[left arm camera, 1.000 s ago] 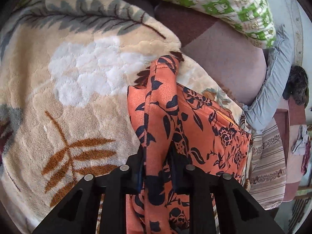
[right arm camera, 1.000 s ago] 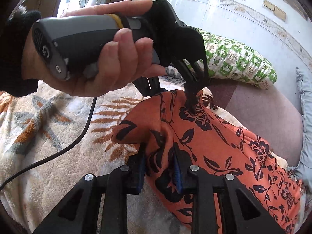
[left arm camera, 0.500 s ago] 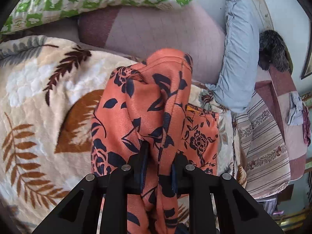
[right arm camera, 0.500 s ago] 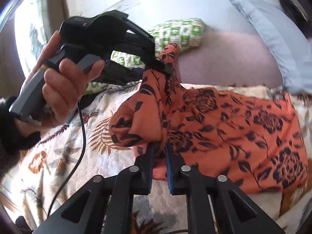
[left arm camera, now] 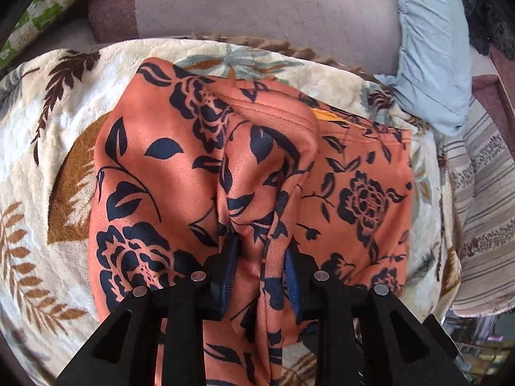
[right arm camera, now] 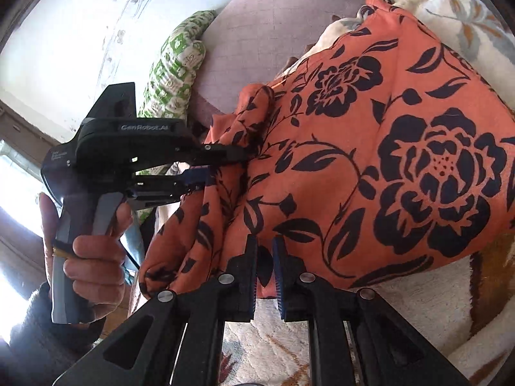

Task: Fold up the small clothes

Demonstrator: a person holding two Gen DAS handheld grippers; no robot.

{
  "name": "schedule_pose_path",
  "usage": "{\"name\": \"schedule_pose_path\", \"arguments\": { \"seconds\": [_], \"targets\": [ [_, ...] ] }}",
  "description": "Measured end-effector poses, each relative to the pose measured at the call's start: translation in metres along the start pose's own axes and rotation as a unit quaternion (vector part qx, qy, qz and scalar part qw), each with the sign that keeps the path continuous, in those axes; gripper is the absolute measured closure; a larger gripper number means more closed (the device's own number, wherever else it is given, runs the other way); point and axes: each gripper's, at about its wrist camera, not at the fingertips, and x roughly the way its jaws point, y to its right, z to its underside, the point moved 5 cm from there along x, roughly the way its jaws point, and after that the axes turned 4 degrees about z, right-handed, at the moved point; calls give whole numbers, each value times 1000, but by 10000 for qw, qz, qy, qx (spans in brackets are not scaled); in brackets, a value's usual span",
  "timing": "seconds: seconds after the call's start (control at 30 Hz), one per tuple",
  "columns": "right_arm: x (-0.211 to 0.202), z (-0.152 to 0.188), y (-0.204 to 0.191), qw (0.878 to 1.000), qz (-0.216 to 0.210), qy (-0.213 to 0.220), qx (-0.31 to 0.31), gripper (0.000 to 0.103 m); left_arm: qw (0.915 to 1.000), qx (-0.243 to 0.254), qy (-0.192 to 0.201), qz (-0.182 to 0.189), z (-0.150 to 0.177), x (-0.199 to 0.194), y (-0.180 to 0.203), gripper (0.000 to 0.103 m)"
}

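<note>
Both grippers are on the orange floral garment (left arm camera: 180, 173) and the cloth is up off the cream leaf-print blanket (left arm camera: 48, 148) at the near edge, its far part lying folded on that blanket. The left gripper (left arm camera: 260, 267) points steeply down with a bunched ridge of the fabric running between its black fingers (left arm camera: 225, 270); its jaws are opening right now, and the blue pads sit beside the fold with cloth between them, though whether they still press on it is hard to call from here. From the right wrist view, that same left gripper (right arm camera: 209, 167) comes in from the left side, a bare hand (right arm camera: 87, 257) wrapped around its grey handle, its tips buried in a gathered corner of the garment (right arm camera: 370, 167). The right gripper (right arm camera: 264, 257) has its jaws nearly together and opening slightly, with a thin edge of the orange cloth caught between the pads, and the large black rose of the print spreads just beyond them. Behind the blanket there is a mauve cushion (left arm camera: 273, 6), a pale blue pillow (left arm camera: 431, 58) to its right and a green-and-white patterned pillow (right arm camera: 177, 67) against the white wall.
</note>
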Motion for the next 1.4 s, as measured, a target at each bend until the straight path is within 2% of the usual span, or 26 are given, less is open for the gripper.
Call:
{"name": "schedule_pose_path", "arguments": {
  "seconds": [0.07, 0.1, 0.13, 0.17, 0.2, 0.33, 0.43, 0.53, 0.6, 0.73, 0.77, 0.8, 0.83, 0.87, 0.9, 0.97, 1.07, 1.13, 1.27, 1.4],
  "targets": [
    [-7, 0, -10, 9996, -240, 157, -22, 80, 9996, 74, 76, 245, -2, -21, 8, 73],
    [-9, 0, -15, 9989, -401, 232, -34, 63, 9994, 132, 147, 283, -3, -32, 9, 71],
    [-9, 1, -21, 9978, -603, 262, -52, 45, 9993, 203, 189, 236, -6, -42, 9, 64],
    [-9, 2, -26, 9967, -757, 267, -72, 38, 9994, 262, 215, 93, -8, -47, 9, 57],
    [-7, 3, -32, 9959, -867, 237, -113, 32, 9992, 319, 231, -80, -11, -52, 9, 56],
    [10, 15, -59, 9914, -1227, -55, -453, 32, 9969, 519, 46, -584, -16, -51, 14, 56],
    [22, 26, -74, 9897, -1125, -82, -880, 31, 9929, 732, -223, -906, -15, -34, 27, 56],
    [32, 30, -70, 9908, -966, -63, -940, 31, 9848, 1092, -403, -1286, -17, -9, 45, 56],
    [36, 29, -59, 9928, -923, -54, -756, 31, 9763, 1339, -578, -1598, -17, 11, 56, 56],
    [43, 23, -42, 9932, -1100, -59, -378, 31, 9467, 1708, -826, -2604, -16, 46, 54, 56],
    [44, 23, -41, 9928, -1139, -69, -356, 31, 9443, 1726, -802, -2686, -16, 50, 52, 57],
    [46, 24, -41, 9925, -1159, -103, -375, 37, 9453, 1696, -728, -2690, -16, 52, 52, 58],
    [48, 24, -40, 9926, -1134, -154, -407, 51, 9471, 1670, -642, -2665, -16, 52, 52, 64],
    [50, 24, -40, 9924, -1116, -233, -457, 62, 9501, 1646, -583, -2586, -15, 51, 53, 75],
    [52, 20, -39, 9929, -1054, -270, -485, 81, 9540, 1615, -511, -2473, -14, 48, 54, 84],
    [47, 17, -39, 9930, -1093, -227, -382, 82, 9617, 1486, -301, -2285, -11, 36, 56, 91],
    [28, 7, -48, 9913, -1266, -48, -369, 84, 9768, 1201, 66, -1774, -11, 5, 66, 92],
    [9, -1, -53, 9904, -1276, 204, -489, 84, 9834, 1070, 298, -1433, -12, -18, 78, 92],
    [-30, -24, -37, 9886, -1275, 702, -387, 84, 9880, 1034, 563, -1005, -17, -37, 117, 92],
    [-59, -45, -3, 9889, -1115, 980, -5, 84, 9902, 1069, 551, -711, -22, -14, 154, 92]
  ]
}}
